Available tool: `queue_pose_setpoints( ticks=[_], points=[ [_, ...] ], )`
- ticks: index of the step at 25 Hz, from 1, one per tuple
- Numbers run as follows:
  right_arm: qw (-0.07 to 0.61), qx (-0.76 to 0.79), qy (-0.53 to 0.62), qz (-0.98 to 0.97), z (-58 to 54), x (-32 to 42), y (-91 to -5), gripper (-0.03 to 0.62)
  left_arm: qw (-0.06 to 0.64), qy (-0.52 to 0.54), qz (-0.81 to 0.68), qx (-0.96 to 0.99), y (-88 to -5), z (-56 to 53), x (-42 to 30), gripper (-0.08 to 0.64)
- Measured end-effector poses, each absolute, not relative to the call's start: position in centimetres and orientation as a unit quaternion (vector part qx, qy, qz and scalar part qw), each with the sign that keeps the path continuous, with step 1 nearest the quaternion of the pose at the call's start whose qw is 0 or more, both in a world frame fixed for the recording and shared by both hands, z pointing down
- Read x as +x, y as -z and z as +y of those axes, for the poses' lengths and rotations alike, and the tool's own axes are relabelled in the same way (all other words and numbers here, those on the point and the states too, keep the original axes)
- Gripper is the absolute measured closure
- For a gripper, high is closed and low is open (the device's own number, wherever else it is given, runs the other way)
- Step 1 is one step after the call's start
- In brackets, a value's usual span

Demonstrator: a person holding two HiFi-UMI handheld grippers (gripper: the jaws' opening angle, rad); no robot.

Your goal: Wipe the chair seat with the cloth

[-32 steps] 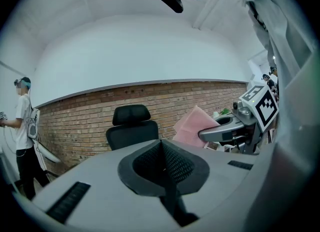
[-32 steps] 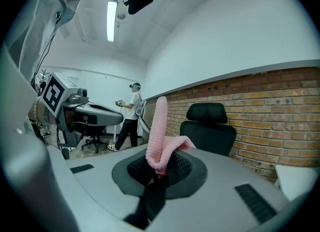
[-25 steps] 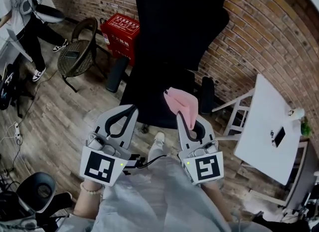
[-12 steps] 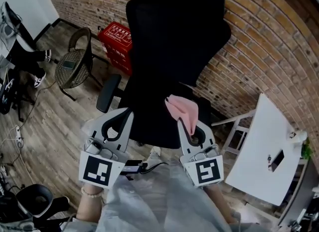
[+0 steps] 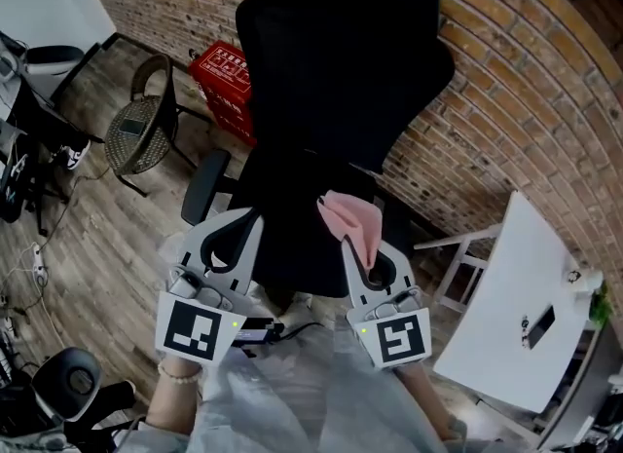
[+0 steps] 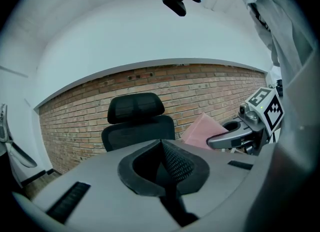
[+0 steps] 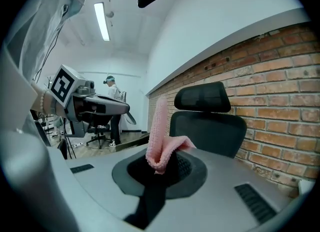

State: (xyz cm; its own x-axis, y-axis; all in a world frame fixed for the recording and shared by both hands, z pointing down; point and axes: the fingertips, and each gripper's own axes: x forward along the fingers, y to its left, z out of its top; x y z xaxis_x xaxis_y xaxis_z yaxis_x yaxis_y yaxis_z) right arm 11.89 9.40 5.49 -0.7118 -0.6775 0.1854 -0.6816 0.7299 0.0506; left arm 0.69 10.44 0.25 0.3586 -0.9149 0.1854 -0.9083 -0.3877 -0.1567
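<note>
Pink cloth (image 5: 352, 222) is pinched in the right gripper (image 5: 355, 251), jaws closed on its lower fold. The rest sticks up and flops over the jaw tips. In the right gripper view the cloth (image 7: 161, 136) stands upright out of the right gripper (image 7: 161, 166), one flap draped to the side.

Cloth is held in the air above the front of the chair seat (image 5: 292, 242); can't tell if it touches. The black office chair (image 5: 341, 81) is right ahead with its backrest toward the brick wall (image 5: 526, 100) and an armrest (image 5: 202, 188) on the left side.

Left gripper (image 5: 249, 217) is beside the right one, level with it over the seat's front left. Its jaws are pressed together with nothing between them, as the left gripper view (image 6: 164, 163) shows. That view also shows the chair (image 6: 137, 123) ahead and the cloth (image 6: 202, 131) off to the right.

Around: red crate (image 5: 226, 76) against the wall, wicker chair (image 5: 136, 125) on the wood floor (image 5: 88, 227) to the left, white table (image 5: 516, 305) to the right.
</note>
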Motion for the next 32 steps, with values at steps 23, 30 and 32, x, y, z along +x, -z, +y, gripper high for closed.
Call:
queue_pose_setpoints(
  ticks=[23,30,32],
  points=[
    [0.207,0.418,-0.041,-0.884,0.5,8.8,-18.9,0.538,0.007,0.198,0.453,-0.869,-13.1,0.7,-4.0,0.541],
    [0.224,0.447,-0.08,-0.862,-2.8,8.5,-25.4,0.538,-0.057,0.197,0.47,-0.859,-19.7,-2.7,-6.3,0.541],
    [0.234,0.45,-0.076,-0.859,-3.8,8.4,-27.2,0.538,-0.034,0.213,0.453,-0.865,-21.2,-3.7,-6.4,0.541]
  ],
)
